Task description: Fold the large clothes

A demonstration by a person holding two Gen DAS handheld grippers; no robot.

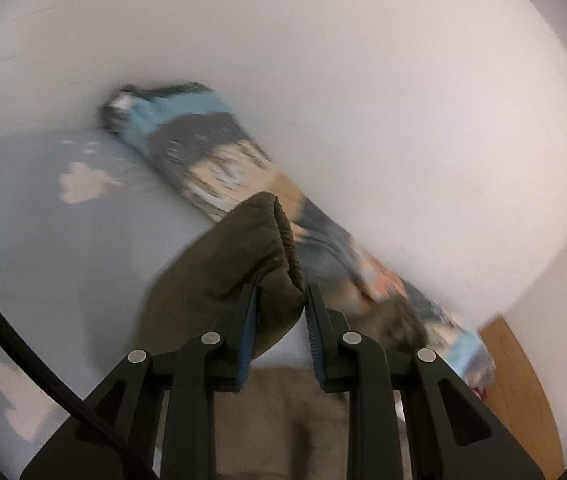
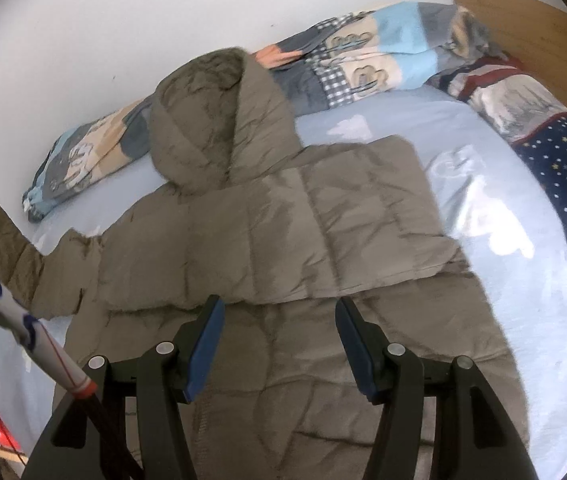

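The olive puffer jacket (image 2: 283, 220) is lying flat on the bed (image 2: 483, 208), hood (image 2: 203, 120) toward the wall, one sleeve already folded across its chest. Your left gripper (image 1: 279, 300) is clamping the other sleeve's cuff (image 1: 271, 248), lifted out to the jacket's left. Your right gripper (image 2: 279, 344), jaws apart and empty, is hovering over the lower body.

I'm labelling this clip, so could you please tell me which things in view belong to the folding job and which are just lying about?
Job:
- olive puffer jacket
- its sleeve cuff, held in the left gripper
- right gripper, open above the jacket

Lying about:
- patterned duvet
- starry pillow
- blue bedsheet
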